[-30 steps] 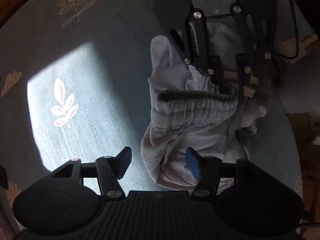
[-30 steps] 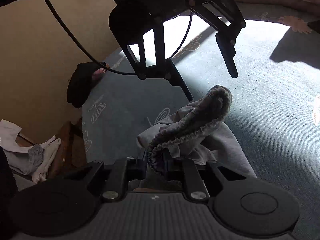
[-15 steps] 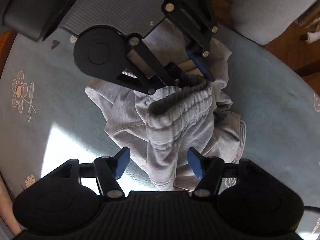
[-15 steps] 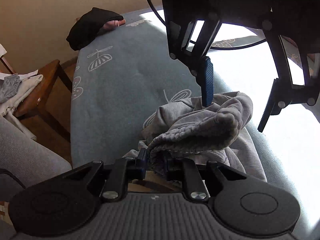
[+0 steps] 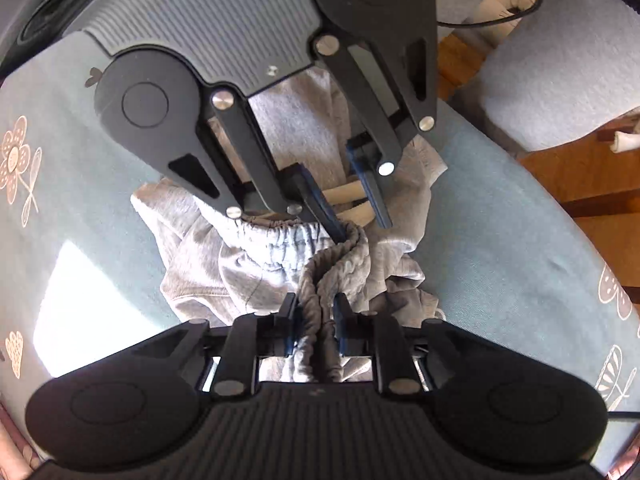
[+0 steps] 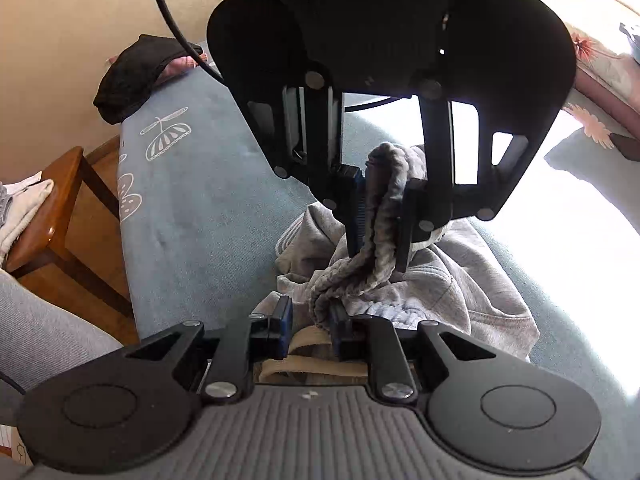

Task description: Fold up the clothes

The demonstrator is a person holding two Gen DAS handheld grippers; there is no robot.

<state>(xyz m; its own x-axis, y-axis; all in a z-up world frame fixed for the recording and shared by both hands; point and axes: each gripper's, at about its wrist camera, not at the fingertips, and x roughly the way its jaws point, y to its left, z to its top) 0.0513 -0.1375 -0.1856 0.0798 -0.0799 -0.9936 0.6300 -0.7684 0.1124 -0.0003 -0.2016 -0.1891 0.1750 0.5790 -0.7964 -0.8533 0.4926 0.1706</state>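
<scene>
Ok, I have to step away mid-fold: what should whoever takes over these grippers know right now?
Left gripper: jaws closing on the bunched waistband of the grey sweatpants.
Right gripper: jaws opening, waistband slack against one finger.
Sweatpants: crumpled heap on the blue patterned cover.
Done: waistband lifted off the heap.
Left: spread flat, then fold.
</scene>
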